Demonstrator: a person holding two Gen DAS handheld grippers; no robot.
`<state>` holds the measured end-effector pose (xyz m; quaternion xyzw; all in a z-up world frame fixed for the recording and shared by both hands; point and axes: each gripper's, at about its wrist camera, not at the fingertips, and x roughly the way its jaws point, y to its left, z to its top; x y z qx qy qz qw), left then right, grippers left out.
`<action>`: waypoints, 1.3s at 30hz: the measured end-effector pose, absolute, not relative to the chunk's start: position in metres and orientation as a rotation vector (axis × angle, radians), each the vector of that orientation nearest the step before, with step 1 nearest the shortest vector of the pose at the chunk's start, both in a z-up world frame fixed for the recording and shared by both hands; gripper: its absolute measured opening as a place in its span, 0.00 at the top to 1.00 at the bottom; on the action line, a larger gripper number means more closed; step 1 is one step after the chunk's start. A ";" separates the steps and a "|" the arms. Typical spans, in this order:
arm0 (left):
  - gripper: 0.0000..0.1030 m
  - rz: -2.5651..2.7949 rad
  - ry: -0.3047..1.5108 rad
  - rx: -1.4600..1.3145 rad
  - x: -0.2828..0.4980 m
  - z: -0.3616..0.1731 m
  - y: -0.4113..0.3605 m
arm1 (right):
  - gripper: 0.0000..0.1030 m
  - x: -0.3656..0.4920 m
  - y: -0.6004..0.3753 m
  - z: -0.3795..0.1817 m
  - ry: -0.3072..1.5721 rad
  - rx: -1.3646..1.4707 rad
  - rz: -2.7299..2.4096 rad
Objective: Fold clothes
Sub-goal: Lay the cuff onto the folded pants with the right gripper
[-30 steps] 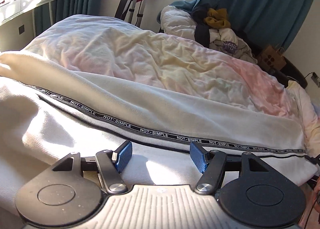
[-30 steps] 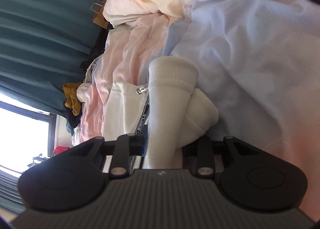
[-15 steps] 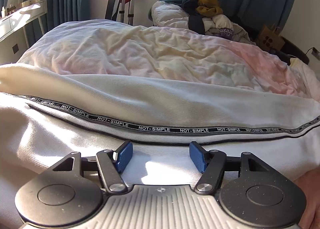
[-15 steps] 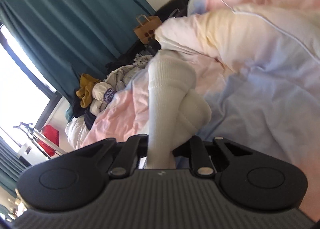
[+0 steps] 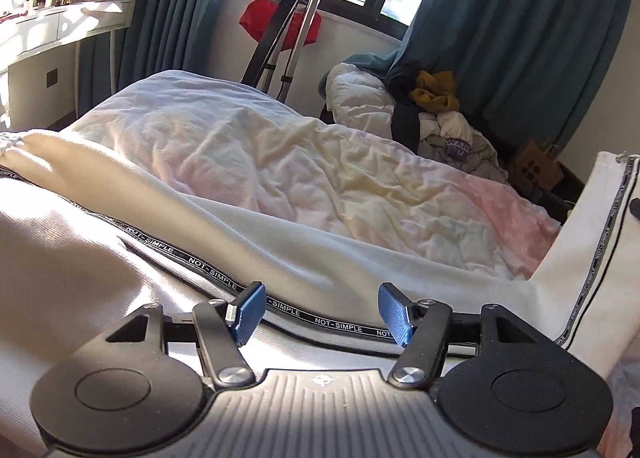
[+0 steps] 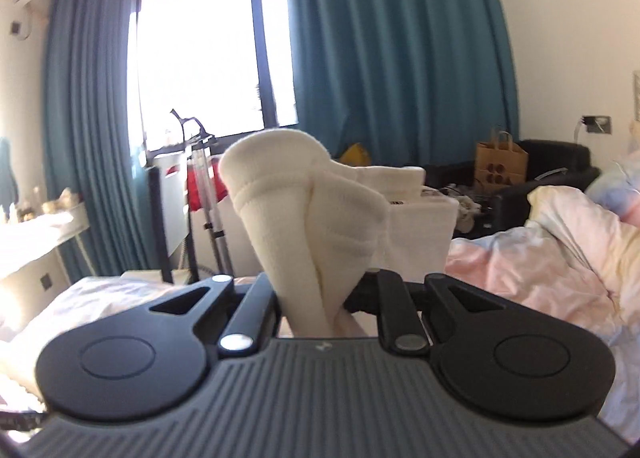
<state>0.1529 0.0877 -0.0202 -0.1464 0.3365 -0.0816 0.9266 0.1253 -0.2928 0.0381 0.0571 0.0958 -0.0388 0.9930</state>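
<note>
White trousers [image 5: 120, 282] with a black "NOT-SIMPLE" tape [image 5: 336, 324] lie stretched across the bed. My left gripper [image 5: 322, 312] hovers just over the tape, open, its blue pads [image 5: 250, 312] holding nothing. At the right edge of the left wrist view the leg end [image 5: 592, 258] stands raised off the bed. In the right wrist view my right gripper [image 6: 316, 298] is shut on the cream ribbed trouser cuffs [image 6: 296, 202], which bunch up out of the jaws and hide the fingertips.
The bed carries a crumpled pastel duvet [image 5: 320, 178] [image 6: 560, 242]. Beyond it are a pile of clothes [image 5: 440, 118], a brown paper bag [image 6: 500, 162], a black seat [image 6: 560, 166], a metal stand [image 5: 292, 30] by the window, and a white desk [image 5: 60, 26] at far left.
The right gripper has rolled upright and risen with the cuffs, from facing the bed to facing the window. The leg end now stands raised in the left view. The left gripper shifted slightly.
</note>
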 end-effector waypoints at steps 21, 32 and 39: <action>0.39 -0.407 0.714 -0.471 0.150 -0.040 0.078 | 0.86 0.082 -0.145 -0.084 0.374 -0.276 0.320; 0.39 -0.416 0.672 -0.487 0.155 -0.041 0.084 | 0.78 0.070 -0.131 -0.075 0.477 -0.296 0.439; 0.39 -0.439 0.651 -0.495 0.150 -0.037 0.083 | 0.57 0.047 -0.145 -0.047 0.548 -0.268 0.556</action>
